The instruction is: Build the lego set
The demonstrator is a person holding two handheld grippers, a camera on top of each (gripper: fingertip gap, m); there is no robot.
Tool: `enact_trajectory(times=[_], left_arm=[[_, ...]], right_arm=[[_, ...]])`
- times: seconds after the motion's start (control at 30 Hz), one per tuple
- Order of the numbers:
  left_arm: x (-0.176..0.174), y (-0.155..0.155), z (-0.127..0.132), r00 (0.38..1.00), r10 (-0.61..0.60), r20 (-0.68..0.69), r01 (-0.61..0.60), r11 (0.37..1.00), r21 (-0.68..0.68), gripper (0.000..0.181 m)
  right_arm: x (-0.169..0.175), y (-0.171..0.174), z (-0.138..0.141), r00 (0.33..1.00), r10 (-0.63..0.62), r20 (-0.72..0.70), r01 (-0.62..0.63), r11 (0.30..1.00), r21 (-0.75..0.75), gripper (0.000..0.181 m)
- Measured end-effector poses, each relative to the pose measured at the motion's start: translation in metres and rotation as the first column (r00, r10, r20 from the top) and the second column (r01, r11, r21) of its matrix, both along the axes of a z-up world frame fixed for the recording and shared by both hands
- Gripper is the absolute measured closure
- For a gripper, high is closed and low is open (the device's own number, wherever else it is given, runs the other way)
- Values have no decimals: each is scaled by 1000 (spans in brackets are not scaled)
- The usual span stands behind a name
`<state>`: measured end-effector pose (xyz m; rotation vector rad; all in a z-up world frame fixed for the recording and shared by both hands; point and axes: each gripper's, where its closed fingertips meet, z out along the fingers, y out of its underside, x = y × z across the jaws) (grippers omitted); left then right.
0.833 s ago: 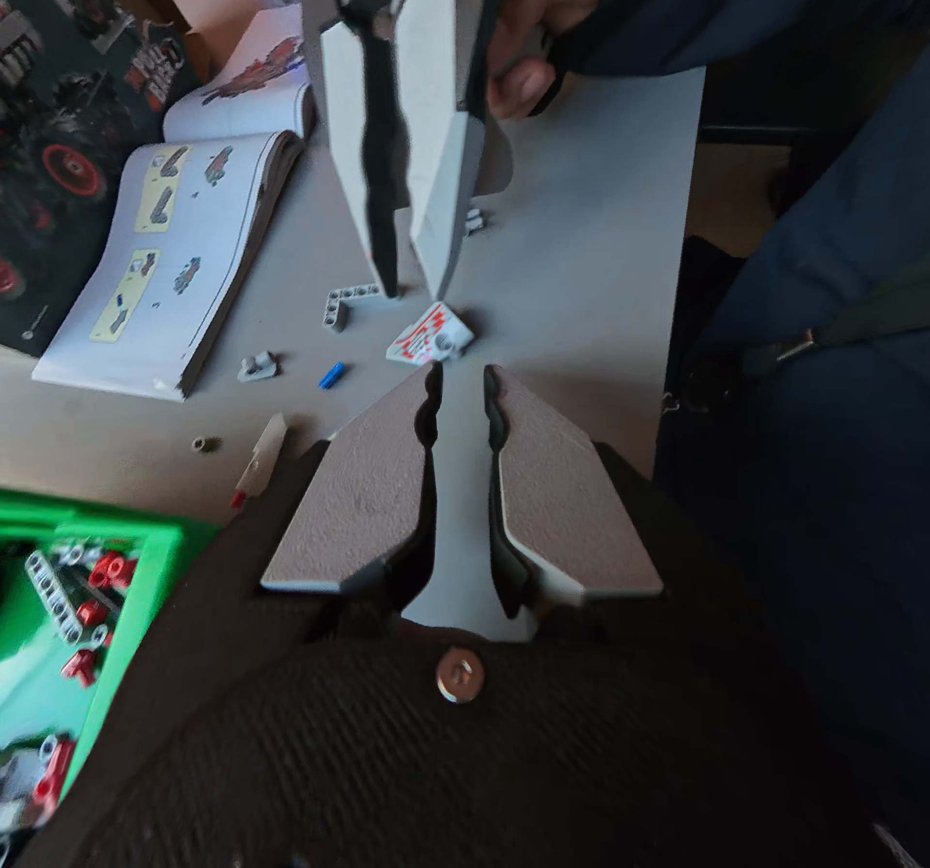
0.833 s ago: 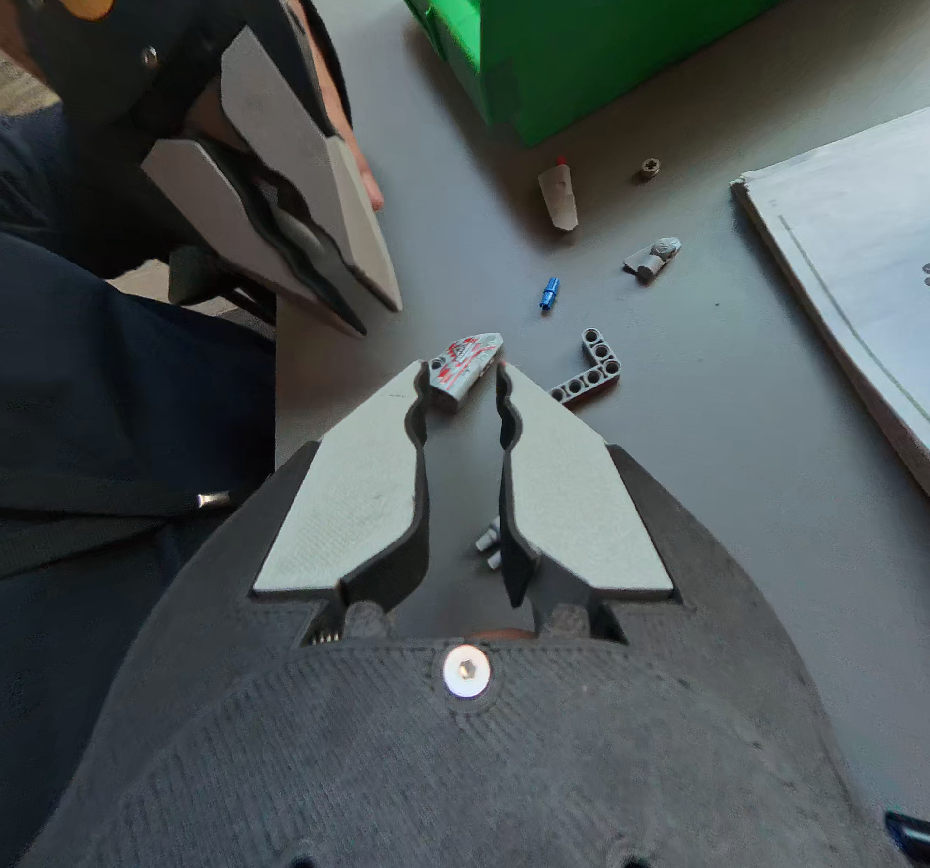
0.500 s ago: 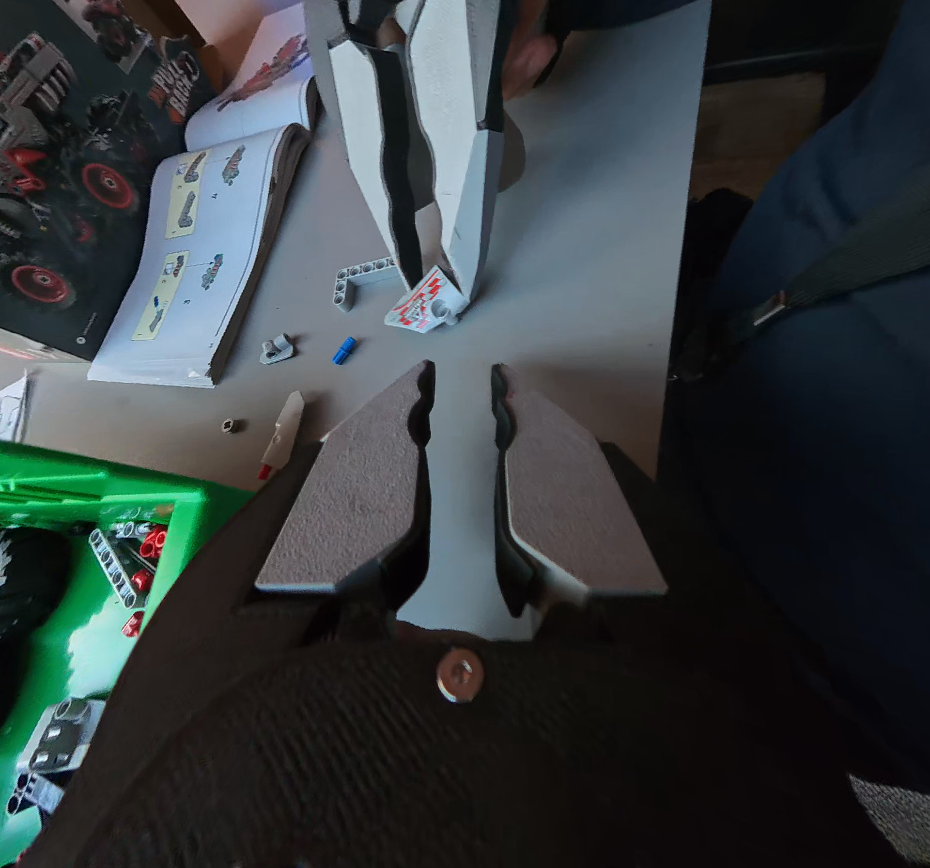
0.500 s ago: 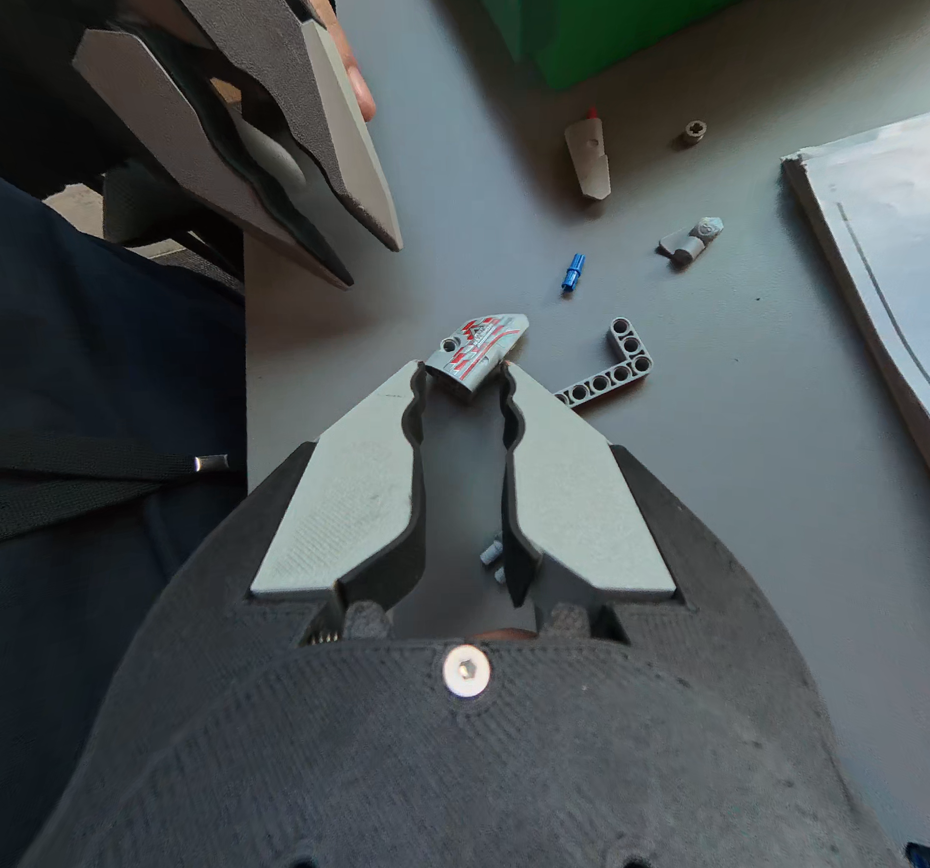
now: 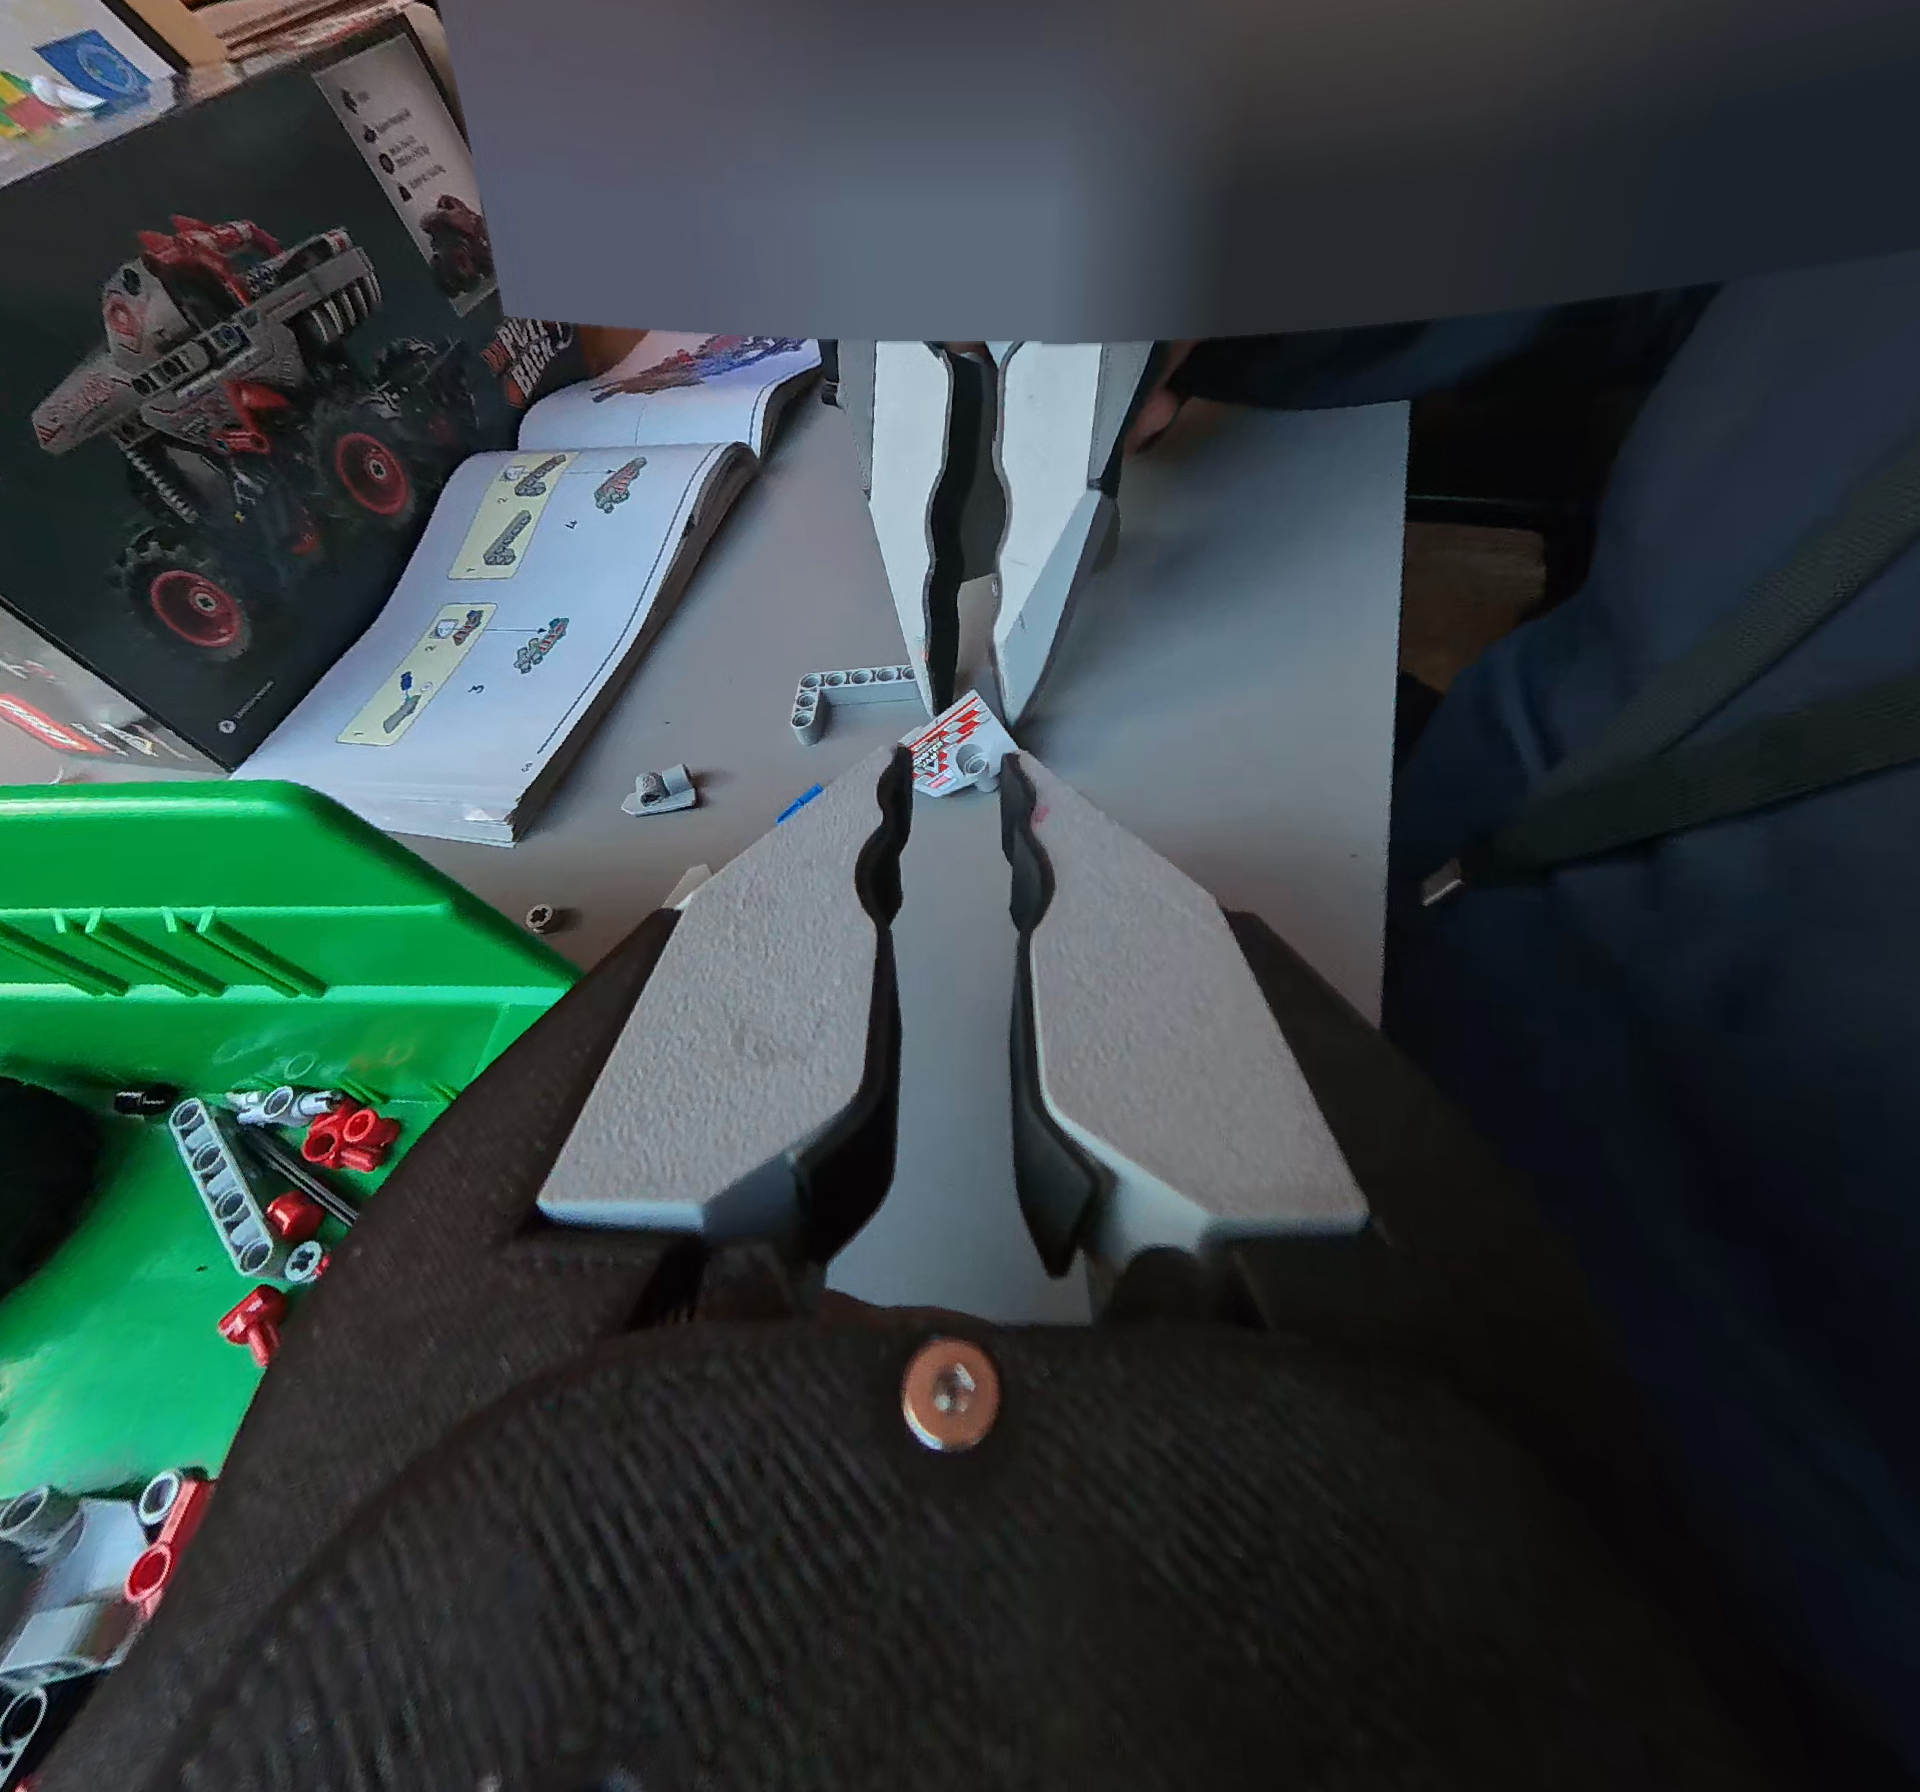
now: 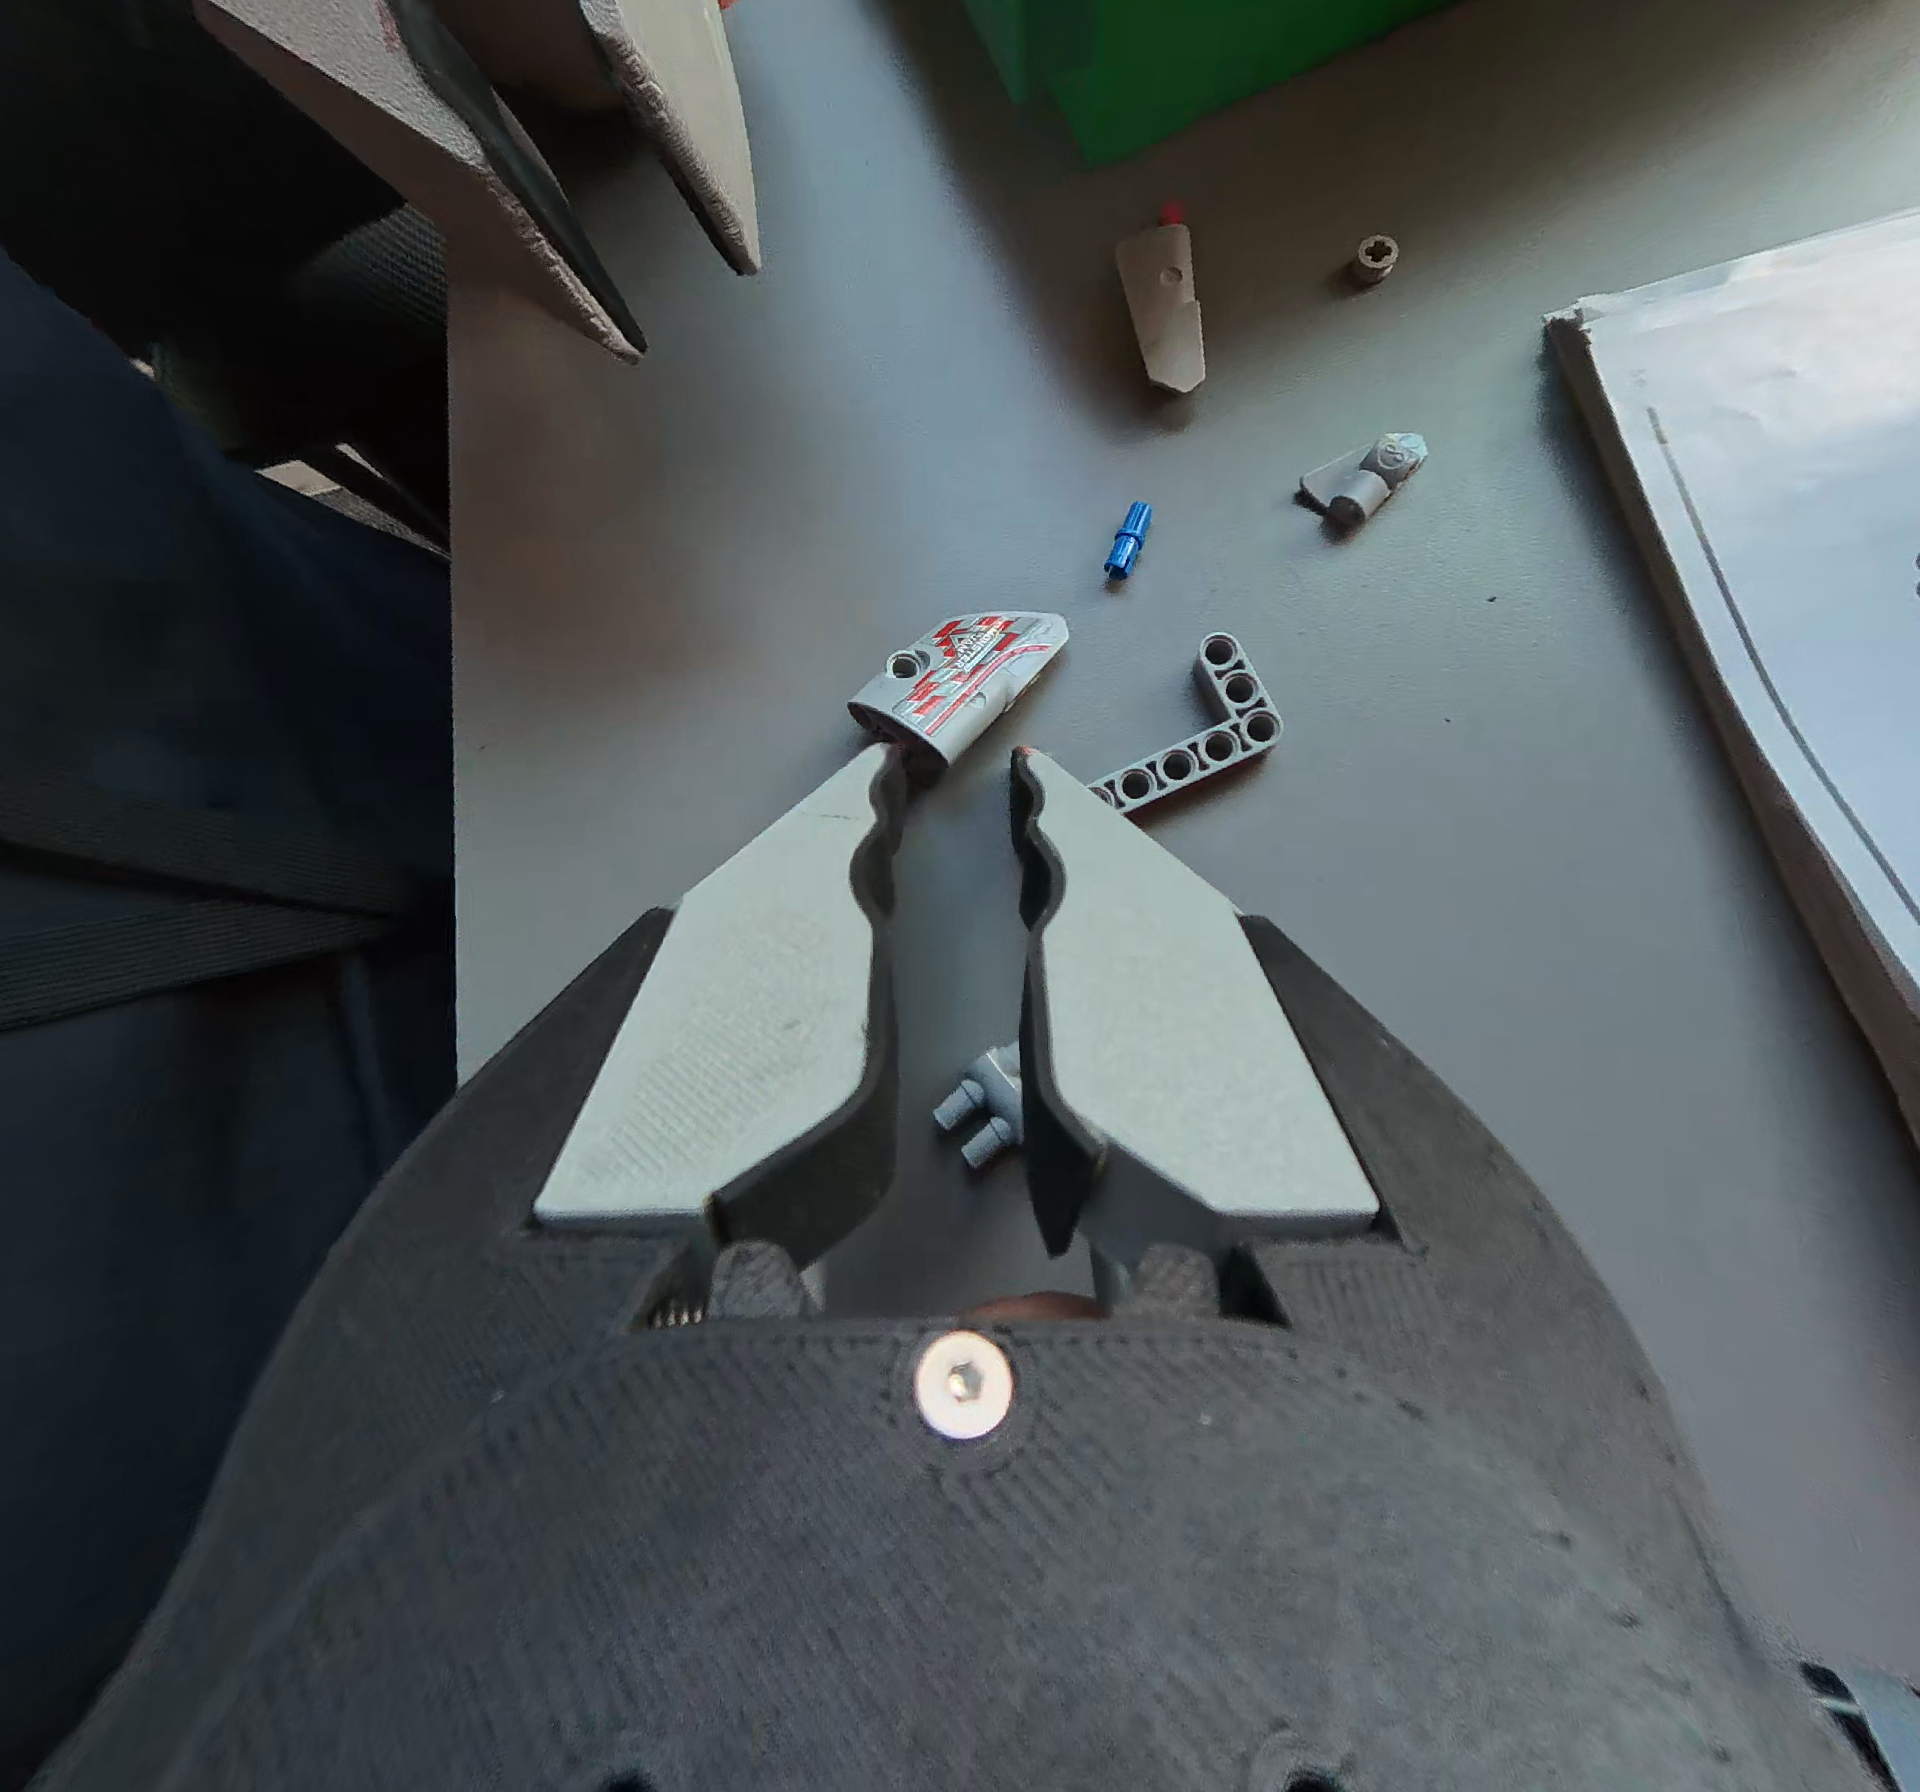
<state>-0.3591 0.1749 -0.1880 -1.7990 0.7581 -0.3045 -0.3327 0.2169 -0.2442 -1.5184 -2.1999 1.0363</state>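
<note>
We hold our right gripper (image 6: 954, 768) low over the grey tabletop (image 6: 727, 516), its two fingers parted with nothing between them. The curved grey panel piece with red printed markings (image 6: 961, 688) lies flat on the table, touching the tip of the left finger. Just right of the fingertips lies the grey L-shaped beam with holes (image 6: 1205, 734). Farther off lie a small blue pin (image 6: 1125, 539) and a pale tapered piece (image 6: 1164, 314).

Our left gripper (image 5: 954, 771) also stands apart and empty, its tips close to the same panel (image 5: 951, 755). The green plastic bin (image 5: 208, 911) of parts sits to its left, beside the open instruction booklet (image 5: 540, 599).
</note>
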Motion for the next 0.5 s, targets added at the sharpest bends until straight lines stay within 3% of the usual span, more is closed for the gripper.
enact_trajectory(times=[0.27,0.4,0.5], left_arm=[[2,4,-10,999,-3,-43,1,999,-51,167],[1,8,-17,997,15,-75,-22,996,-92,168],[2,9,-28,992,11,-128,-28,991,-132,166]], right_arm=[[-3,-3,1,1000,-14,-2,14,999,-36,157],[0,-3,-2,1000,-2,6,2,1000,-5,179],[0,-4,-2,1000,17,-14,-16,998,62,181]])
